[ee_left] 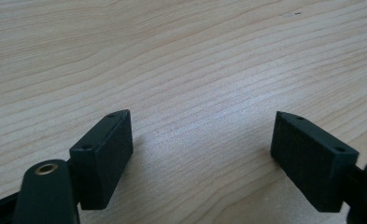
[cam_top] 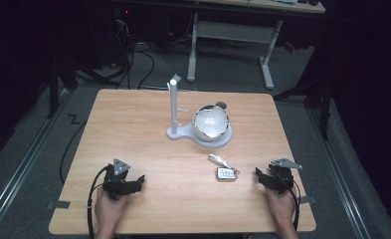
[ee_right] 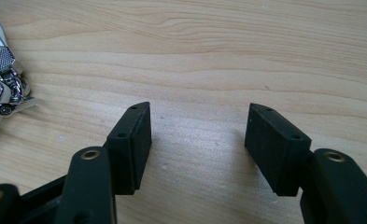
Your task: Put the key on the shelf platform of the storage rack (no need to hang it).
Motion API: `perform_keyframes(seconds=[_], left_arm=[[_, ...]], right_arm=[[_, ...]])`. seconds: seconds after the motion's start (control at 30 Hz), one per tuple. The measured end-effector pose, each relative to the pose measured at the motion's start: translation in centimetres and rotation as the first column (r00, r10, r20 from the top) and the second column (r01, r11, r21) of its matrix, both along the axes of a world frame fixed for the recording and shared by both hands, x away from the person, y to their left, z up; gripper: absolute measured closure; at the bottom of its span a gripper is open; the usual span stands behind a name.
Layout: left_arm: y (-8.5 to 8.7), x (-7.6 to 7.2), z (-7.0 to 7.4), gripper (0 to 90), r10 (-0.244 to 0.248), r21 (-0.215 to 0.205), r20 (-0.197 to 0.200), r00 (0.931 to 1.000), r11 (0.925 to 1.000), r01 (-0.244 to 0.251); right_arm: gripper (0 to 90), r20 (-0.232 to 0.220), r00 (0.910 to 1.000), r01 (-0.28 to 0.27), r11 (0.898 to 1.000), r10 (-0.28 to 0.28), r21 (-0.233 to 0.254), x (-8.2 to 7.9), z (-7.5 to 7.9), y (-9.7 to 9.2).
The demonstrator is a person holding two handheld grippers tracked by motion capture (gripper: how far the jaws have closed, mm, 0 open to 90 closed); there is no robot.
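A key fob with a metal strap and ring (cam_top: 224, 170) lies on the wooden table (cam_top: 148, 134), right of centre near the front. Behind it stands a white stand (cam_top: 175, 107) with an upright post on a flat base, and a shiny round bowl (cam_top: 210, 123) rests on that base. My left gripper (cam_top: 139, 180) sits at the front left, open (ee_left: 202, 140), with bare wood between its jaws. My right gripper (cam_top: 259, 174) sits at the front right, open (ee_right: 197, 130) and holding nothing. The fob's metal clip (ee_right: 1, 88) shows at the left edge of the right gripper view.
A person's hands hold both grippers from the table's front edge. Cables trail from each gripper. Beyond the table's far edge stand a white desk frame (cam_top: 230, 37) and floor cables (cam_top: 133, 55). Dark floor surrounds the table.
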State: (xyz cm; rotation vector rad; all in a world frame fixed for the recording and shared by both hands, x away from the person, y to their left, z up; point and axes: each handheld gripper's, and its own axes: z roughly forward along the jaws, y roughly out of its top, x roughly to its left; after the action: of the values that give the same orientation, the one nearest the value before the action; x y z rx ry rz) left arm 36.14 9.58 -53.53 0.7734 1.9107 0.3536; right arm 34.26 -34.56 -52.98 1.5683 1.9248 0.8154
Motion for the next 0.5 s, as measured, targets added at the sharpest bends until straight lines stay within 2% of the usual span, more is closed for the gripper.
perform_keyframes(seconds=[0.5], left_arm=[[0.01,-0.01,0.0,21.3,-0.001,0.0,0.0,1.0,1.0,0.001]], right_arm=[[41.3,-0.001,1.0,0.0,1.0,0.0,0.001,0.01,0.01,-0.02]])
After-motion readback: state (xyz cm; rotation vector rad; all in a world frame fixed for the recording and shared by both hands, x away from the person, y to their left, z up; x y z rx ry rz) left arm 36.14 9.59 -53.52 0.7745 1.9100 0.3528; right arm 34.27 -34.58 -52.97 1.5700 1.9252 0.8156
